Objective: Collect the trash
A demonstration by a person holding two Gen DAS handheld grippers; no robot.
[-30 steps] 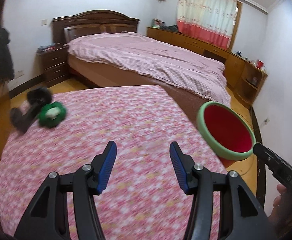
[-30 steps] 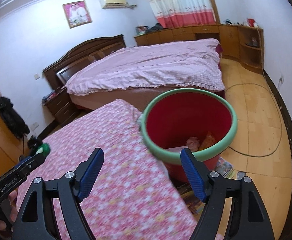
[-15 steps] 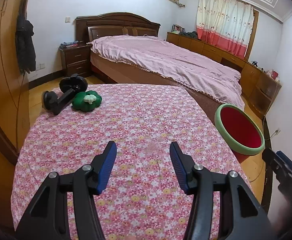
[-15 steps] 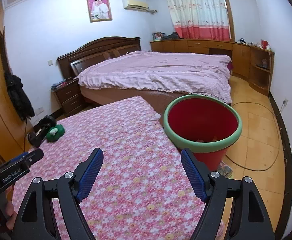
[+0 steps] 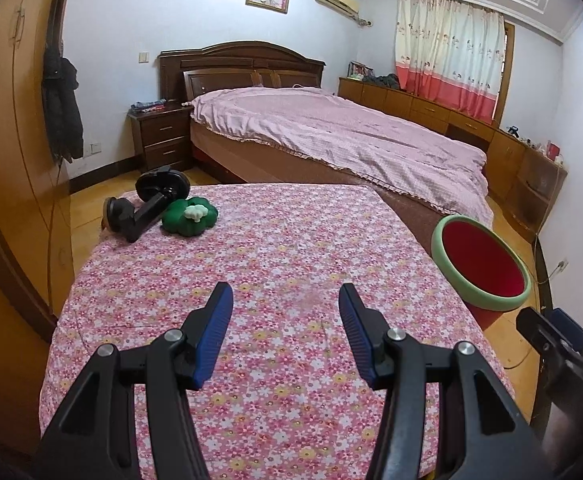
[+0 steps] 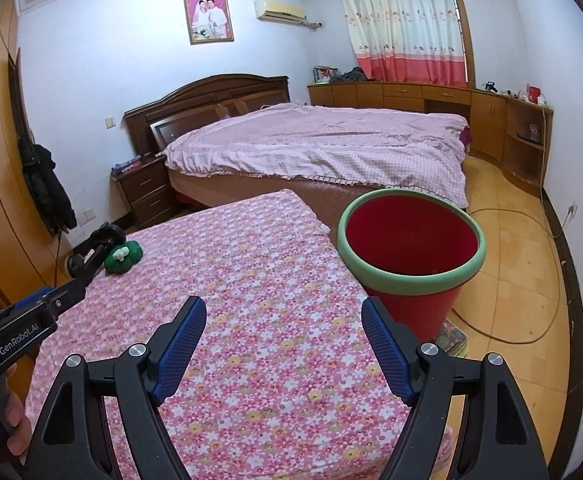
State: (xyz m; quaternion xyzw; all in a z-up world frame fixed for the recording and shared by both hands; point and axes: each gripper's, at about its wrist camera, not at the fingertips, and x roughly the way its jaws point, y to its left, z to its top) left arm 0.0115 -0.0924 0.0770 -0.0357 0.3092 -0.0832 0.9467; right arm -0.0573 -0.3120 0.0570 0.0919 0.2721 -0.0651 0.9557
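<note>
Looking along the left gripper (image 5: pixel 285 300): its 2 blue pads (image 5: pixel 213 334) stand wide apart with nothing between them, above the near half of the table (image 5: pixel 291 248), which wears a pink floral cloth. At the table's far left corner lies a green toy (image 5: pixel 189 220) with a white centre, and a black mount (image 5: pixel 147 204) touches its left side. Just off the table's right edge stands the bin (image 5: pixel 479 266), red with a green rim, on the floor. Beyond the table's far edge is the bed (image 5: pixel 331 136). A tip of the right gripper (image 5: pixel 547 332) shows near the table's right corner.

Right wrist view: the right gripper (image 6: pixel 283 310) is spread wide and holds nothing, over the table's (image 6: pixel 251 264) near right part. The bin (image 6: pixel 411 252) sits just beside the table's right edge; its contents cannot be made out. Toy (image 6: pixel 125 258) and mount (image 6: pixel 95 248) lie at the table's far left. The left gripper (image 6: pixel 57 298) enters over the table's left edge; its opening cannot be judged in this view.
</note>
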